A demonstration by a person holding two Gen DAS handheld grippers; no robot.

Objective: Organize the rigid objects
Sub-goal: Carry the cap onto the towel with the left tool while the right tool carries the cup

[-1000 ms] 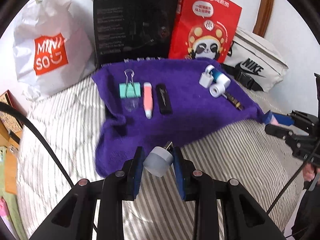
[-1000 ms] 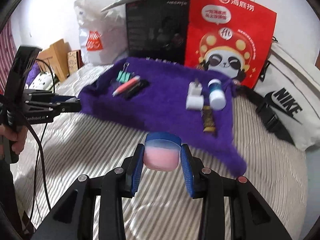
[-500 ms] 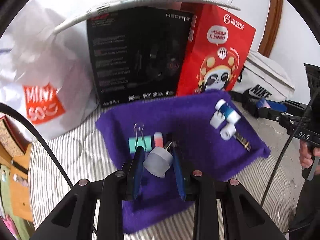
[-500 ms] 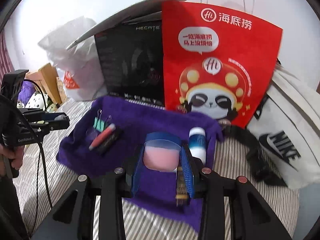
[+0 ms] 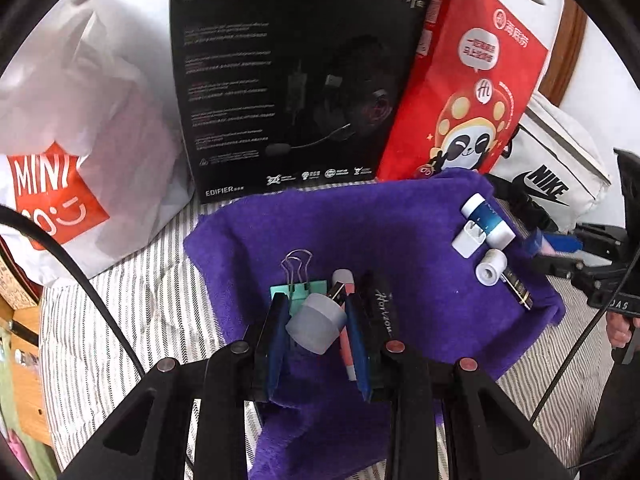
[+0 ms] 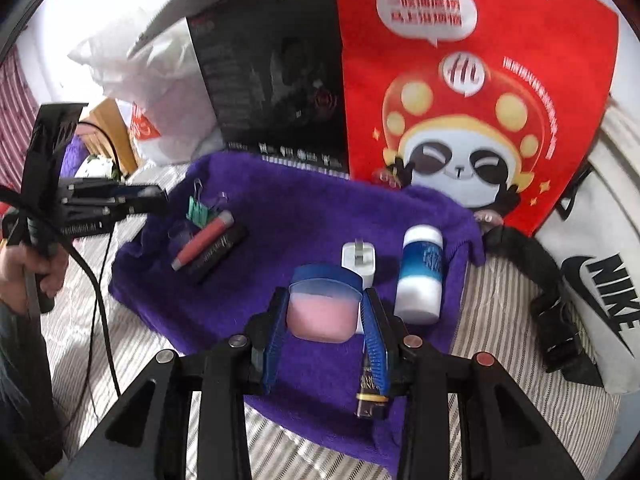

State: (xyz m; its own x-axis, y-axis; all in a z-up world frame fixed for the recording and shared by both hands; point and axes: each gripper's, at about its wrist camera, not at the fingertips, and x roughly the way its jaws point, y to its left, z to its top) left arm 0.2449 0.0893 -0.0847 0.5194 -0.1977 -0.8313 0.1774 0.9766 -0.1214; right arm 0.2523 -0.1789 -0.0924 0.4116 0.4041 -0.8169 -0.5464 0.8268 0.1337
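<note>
Left claw (image 5: 316,322) clamped on a small grey cap-shaped piece (image 5: 316,324), a metal tip showing at its far end. The piece is held over the near left part of the purple cloth (image 5: 384,240).

Right claw (image 6: 324,316) clamped on a pink jar with a blue lid (image 6: 323,308), held over the near right part of the cloth.

The cloth lies on a striped bed (image 5: 132,320).

Left group on the cloth: green binder clip (image 5: 298,286), pink pen-like stick (image 6: 202,242), black stick (image 6: 216,252). The two sticks lie side by side and touching.

Right group: white plug (image 6: 359,260), blue-and-white bottle (image 6: 421,276) lying down, small white roll (image 5: 490,267), dark stick with gold print (image 5: 517,288).

Far side: black headset box (image 5: 288,80), red panda bag (image 6: 472,92), white shopping bag (image 5: 68,160).
</note>
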